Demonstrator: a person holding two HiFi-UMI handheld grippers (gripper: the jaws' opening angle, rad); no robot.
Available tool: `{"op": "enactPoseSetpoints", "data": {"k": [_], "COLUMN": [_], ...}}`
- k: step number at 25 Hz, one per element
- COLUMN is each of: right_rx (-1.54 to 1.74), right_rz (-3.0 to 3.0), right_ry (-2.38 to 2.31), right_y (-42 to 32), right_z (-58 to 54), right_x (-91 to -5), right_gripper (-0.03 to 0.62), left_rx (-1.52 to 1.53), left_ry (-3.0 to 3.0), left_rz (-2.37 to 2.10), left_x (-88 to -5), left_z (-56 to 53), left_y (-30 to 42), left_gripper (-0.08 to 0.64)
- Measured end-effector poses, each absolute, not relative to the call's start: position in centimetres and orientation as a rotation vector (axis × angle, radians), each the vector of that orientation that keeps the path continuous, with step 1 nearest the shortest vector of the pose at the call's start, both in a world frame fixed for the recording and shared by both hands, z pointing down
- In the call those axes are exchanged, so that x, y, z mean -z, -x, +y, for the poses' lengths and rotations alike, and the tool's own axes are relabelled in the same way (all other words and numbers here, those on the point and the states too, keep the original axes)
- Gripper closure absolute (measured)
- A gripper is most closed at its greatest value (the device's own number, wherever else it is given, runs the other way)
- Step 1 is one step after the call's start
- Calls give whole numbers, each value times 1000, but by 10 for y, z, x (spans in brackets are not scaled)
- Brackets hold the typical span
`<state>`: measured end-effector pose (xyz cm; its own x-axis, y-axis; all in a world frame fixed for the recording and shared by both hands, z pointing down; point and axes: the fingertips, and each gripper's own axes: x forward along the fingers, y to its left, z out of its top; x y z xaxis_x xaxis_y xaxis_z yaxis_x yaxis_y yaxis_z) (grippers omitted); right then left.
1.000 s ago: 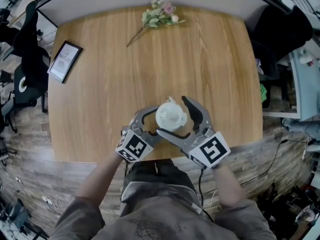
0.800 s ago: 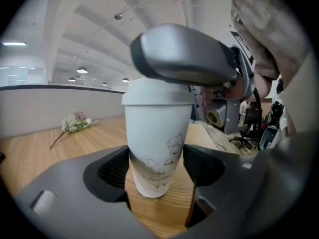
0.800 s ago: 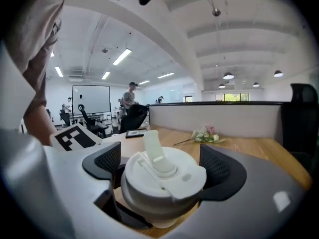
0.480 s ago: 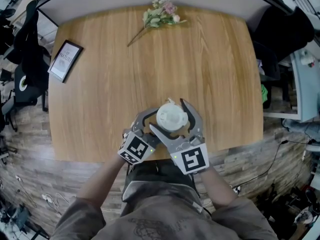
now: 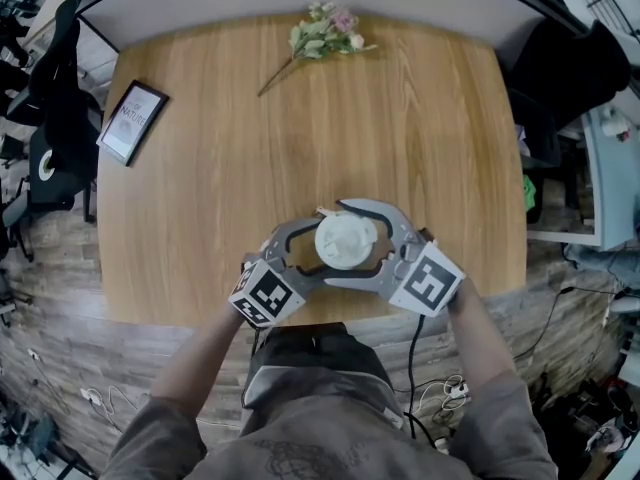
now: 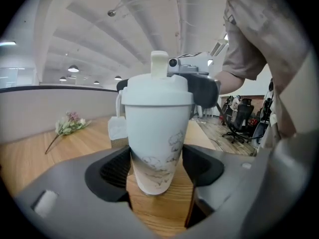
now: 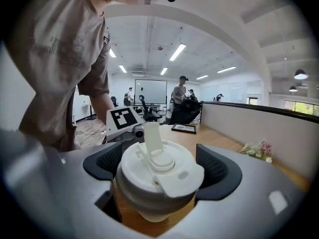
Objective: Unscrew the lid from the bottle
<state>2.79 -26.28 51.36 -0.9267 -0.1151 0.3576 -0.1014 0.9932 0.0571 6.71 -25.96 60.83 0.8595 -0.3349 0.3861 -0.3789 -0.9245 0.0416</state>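
Observation:
A white bottle [image 6: 157, 133] with a faint printed pattern stands near the front edge of the wooden table [image 5: 300, 138]. My left gripper [image 5: 322, 252] is shut on its lower body, with a pad pressed against each side [image 6: 157, 169]. The white lid [image 5: 345, 240] with its raised flip spout sits on top of the bottle. My right gripper [image 5: 336, 244] comes in from the right and is shut on the lid, its dark pads against the lid's rim [image 7: 158, 167]. The left gripper's marker cube [image 7: 123, 118] shows behind the lid.
A sprig of flowers [image 5: 322, 36] lies at the table's far edge. A framed picture [image 5: 130, 121] lies at the far left. The person's body is close to the near table edge. Office chairs and cables are on the floor around.
The right gripper swung in toward the person, then back out to the right, staying around the lid. The lid's spout has turned slightly left. The left gripper and bottle stayed put.

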Motion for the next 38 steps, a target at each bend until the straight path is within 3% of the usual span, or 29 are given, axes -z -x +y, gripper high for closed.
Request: {"op": "enactPoseSetpoints", "data": {"k": [4,13,20,25,38], "right_rx": [-28,-367,-281,-265,-184], "right_rz": [-2803,-2692,-2464,-2561,-2848], "right_ry": [-207,-1008,-1292,-1203,-440], "right_y": [-28,-49,-42,-40,-27], "right_z": [-263,-277,-290,-287,-274], "right_x": [-509,-509,-523,-521,-517], "right_gripper": [115,109,110,109,110], "left_rx": [-581,-529,-502,-504,-518], "left_ry": [-2913,-2838,-2742,-2763,-2885], "left_rz": [-576,-732,-885,-857,-631], "left_x": [-608,-610,-613,-610,-603], "left_z": [-258,-254,-252,-253,-261], "left_y": [-67,-63,-60,-58,-54], "left_gripper": [235,247,258,262,275]}}
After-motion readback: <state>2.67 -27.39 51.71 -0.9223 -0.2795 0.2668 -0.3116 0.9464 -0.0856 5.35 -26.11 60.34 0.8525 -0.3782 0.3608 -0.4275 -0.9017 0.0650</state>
